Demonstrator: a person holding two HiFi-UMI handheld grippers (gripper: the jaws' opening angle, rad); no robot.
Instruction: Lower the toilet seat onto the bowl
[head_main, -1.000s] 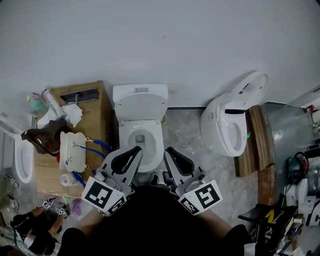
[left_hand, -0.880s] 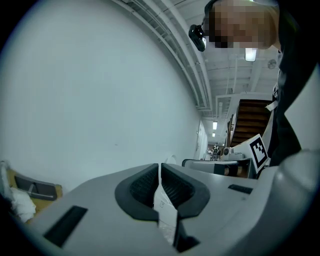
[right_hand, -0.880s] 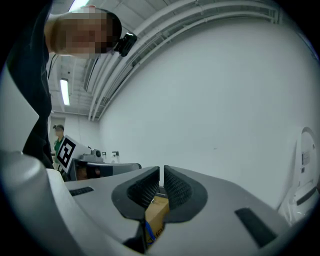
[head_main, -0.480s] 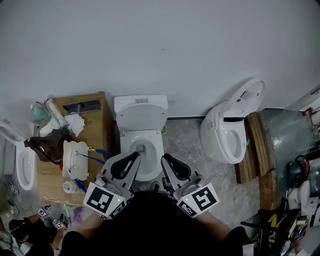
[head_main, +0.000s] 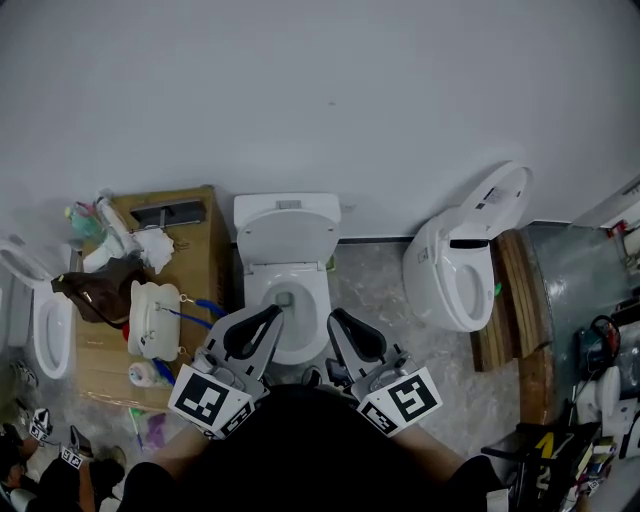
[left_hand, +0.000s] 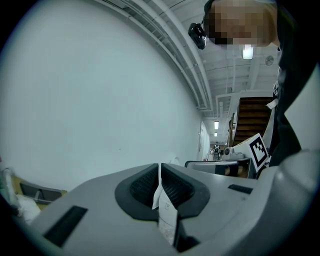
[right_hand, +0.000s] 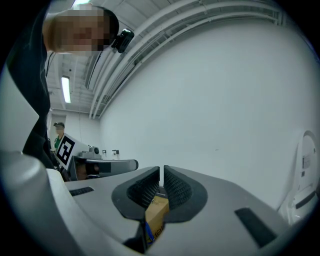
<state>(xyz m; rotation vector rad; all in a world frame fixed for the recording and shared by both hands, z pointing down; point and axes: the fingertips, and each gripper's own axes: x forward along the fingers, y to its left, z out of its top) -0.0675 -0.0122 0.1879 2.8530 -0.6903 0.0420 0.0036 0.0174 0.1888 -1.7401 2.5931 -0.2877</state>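
Jaws, left gripper (left_hand: 159, 169): my two dark ribbed pads are pressed together, nothing gripped between them.
Jaws, right gripper (right_hand: 161, 172): my pads are drawn in to a hairline slit, nothing between them.

Position, head view: both of my grippers sit at lower centre, side by side, tips pointing up the frame. The left tip overlaps the front left rim of the bowl. The right tip lies just off the bowl's front right edge. Whether either touches the porcelain I cannot tell.

Item 1, task object: white oval plastic toilet seat (head_main: 287, 238), centre of frame, standing raised against the white rectangular cistern (head_main: 287, 204).
Item 2: white ceramic toilet bowl (head_main: 318, 300), directly below the seat in the frame, rim uncovered.
Item 3: grey speckled stone floor (head_main: 372, 270), right of the bowl.
Item 4: brown cardboard box (head_main: 200, 255), just left of the bowl, topped with a white handbag (head_main: 152, 305), a dark brown bag (head_main: 95, 290) and crumpled white paper (head_main: 152, 245).
Item 5: second white toilet (head_main: 455, 265), right of centre, turned at an angle, lid up.
Item 6: stacked brown wooden planks (head_main: 512, 290), touching that toilet's right side.
Item 7: third white toilet (head_main: 45, 320), far left edge.
Item 8: plain pale grey wall (head_main: 320, 90), whole upper half.
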